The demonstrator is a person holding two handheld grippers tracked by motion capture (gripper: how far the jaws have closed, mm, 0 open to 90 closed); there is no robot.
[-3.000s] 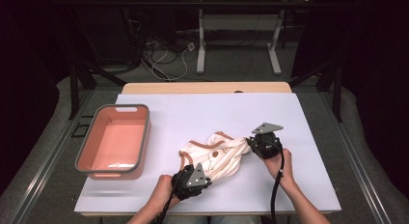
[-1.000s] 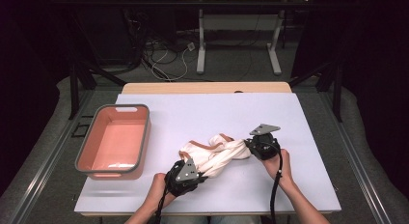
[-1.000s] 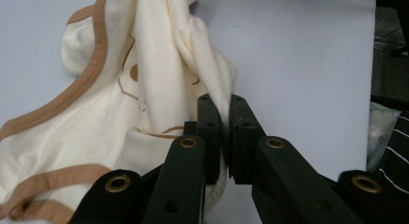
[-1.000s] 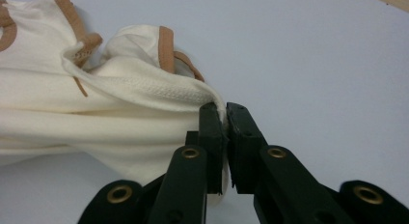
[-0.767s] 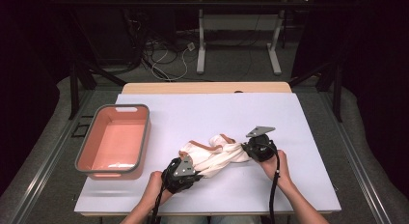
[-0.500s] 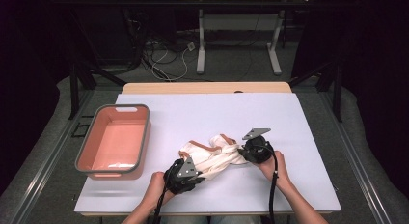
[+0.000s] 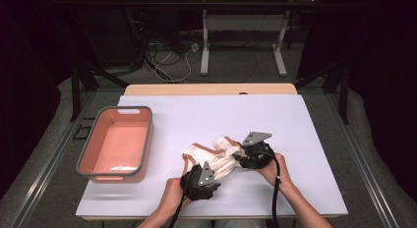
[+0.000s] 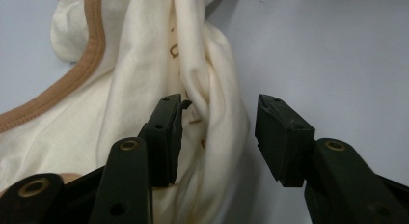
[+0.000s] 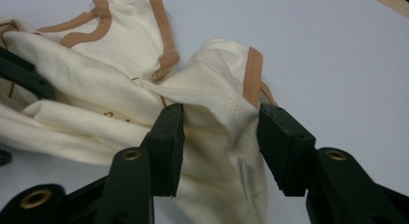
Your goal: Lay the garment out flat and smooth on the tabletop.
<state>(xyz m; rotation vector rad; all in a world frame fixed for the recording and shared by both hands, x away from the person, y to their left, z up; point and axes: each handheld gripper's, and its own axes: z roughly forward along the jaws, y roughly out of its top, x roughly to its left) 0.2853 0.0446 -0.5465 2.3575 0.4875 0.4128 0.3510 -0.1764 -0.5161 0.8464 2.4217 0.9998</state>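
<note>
Our left gripper (image 8: pixel 219 137) and right gripper (image 9: pixel 219 147) have just been opening; both stand spread around the little shirt (image 7: pixel 216 156) mid-frame. It looks soft, light and floppy; we'd pinch its brown-trimmed edges.

Your left gripper (image 7: pixel 204 175) and right gripper (image 7: pixel 246 152) have just been opening, releasing the twisted cream garment (image 7: pixel 221 156), which lies between both jaw pairs. Your hands sit closer together, the cloth more bunched.

In the high view both tools hide the ends of the bunched cream garment (image 7: pixel 222 158) beneath them.
</note>
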